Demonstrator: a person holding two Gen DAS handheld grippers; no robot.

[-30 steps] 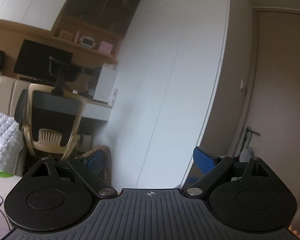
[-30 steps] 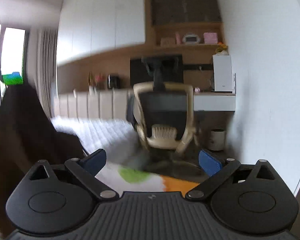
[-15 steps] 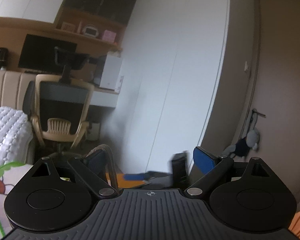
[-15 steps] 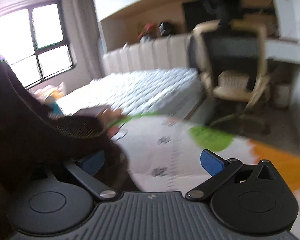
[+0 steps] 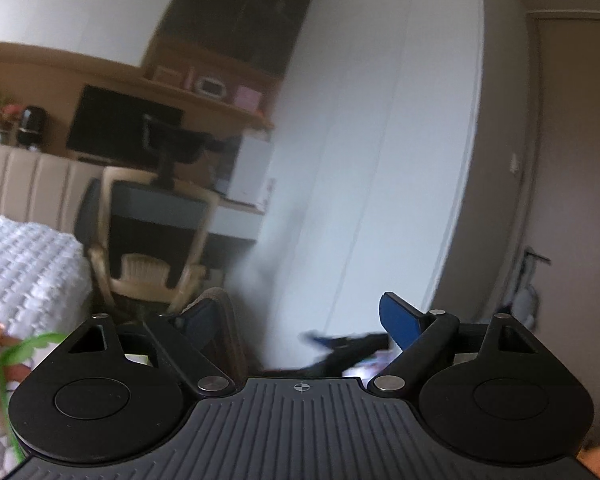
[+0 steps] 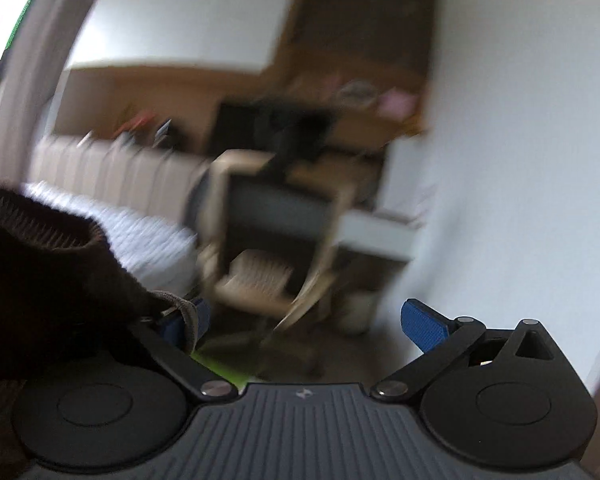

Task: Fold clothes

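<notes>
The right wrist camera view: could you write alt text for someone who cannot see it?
A blurred bedroom seen past the right gripper, whose blue-padded jaws stand wide apart with nothing clamped between them. A dark brown knitted garment drapes over the left finger, and beyond are a beige desk chair, a white quilted bed and a white wardrobe.

No readable text, brand, number or label appears in either of my wrist views. The only sign is a small crosshair mark moulded at the front edge of my left hand-held gripper's ribbed body, and a small, blurred emblem in the same place on my right one. The items on the shelf are too blurred to read.
</notes>
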